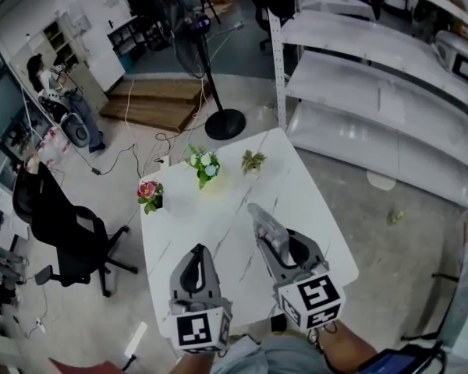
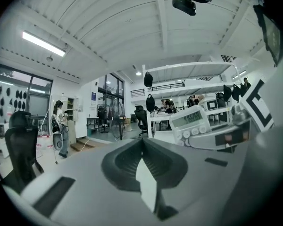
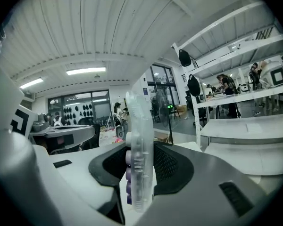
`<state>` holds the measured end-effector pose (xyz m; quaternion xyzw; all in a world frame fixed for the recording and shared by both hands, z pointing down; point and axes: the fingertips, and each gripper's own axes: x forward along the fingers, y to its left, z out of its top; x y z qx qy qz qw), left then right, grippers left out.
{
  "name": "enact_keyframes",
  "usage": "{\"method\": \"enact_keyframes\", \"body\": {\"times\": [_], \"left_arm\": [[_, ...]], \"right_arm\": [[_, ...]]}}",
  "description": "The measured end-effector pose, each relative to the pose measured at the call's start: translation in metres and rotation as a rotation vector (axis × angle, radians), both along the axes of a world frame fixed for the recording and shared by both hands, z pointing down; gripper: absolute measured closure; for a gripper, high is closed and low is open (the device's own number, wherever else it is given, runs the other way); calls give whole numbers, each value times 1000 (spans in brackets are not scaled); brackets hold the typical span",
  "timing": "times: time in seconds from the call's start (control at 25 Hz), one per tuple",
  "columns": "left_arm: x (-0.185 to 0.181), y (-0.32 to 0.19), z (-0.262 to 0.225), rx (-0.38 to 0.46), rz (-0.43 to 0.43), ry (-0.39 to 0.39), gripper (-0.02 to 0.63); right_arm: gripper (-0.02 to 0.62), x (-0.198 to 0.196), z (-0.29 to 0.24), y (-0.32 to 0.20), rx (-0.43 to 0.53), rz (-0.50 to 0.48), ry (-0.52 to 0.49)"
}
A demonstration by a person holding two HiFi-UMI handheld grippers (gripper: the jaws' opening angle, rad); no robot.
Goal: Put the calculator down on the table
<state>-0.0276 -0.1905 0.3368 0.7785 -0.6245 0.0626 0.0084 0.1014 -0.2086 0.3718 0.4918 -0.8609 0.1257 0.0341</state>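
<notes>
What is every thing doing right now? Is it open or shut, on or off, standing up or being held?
Calculator: switched on, digits showing; held, not yet set down.
Right claw: shut on the calculator.
Left claw: shut, empty.
Pink flowers: upright on the table.
White flowers: upright.
Green plant: upright.
Fan: standing on the floor; spinning or not, cannot tell.

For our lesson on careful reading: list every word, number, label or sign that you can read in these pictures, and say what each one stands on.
Calculator display: digits show, but too blurred to quote.
Blue wall poster: too small to read.
Left marker cube and right marker cube: black-and-white square patterns, no letters.
No other text is legible.
</notes>
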Motion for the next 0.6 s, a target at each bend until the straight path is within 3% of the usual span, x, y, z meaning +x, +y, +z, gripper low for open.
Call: {"method": "enact_keyframes", "body": {"times": [0.24, 0.6], "left_arm": [[-22, -19, -21, 73, -69, 24, 598], [-43, -38, -13, 60, -107, 56, 598]], "right_arm": [[449, -9, -15, -27, 29, -51, 22], [449, -24, 6, -50, 7, -77, 69]]}}
